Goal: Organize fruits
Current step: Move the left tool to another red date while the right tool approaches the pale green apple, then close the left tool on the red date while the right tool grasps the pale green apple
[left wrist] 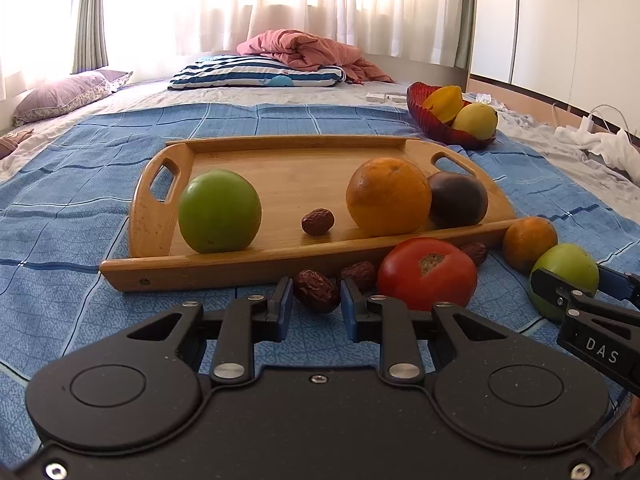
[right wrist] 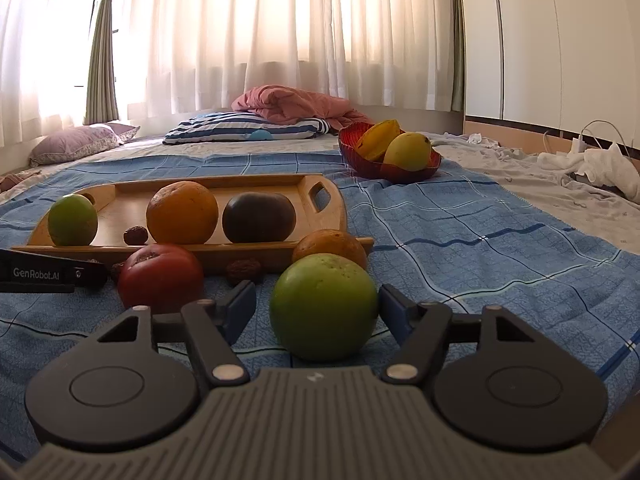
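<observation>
right tool (right wrist: 318,306) straddles green fruit (right wrist: 323,306), tray edge (right wrist: 240,251) beyond.

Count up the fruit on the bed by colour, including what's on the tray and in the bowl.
Green fruits: 2
Oranges: 2
Red tomato: 1
Dark purple fruit: 1
Brown dates: 4
Yellow fruits: 2
Total: 12

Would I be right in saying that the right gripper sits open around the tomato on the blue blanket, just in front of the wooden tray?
Not quite: the right gripper sits open around a green fruit, not the tomato, which lies further left. The right wrist view shows it. The rest holds: blue blanket, in front of the wooden tray.
</observation>
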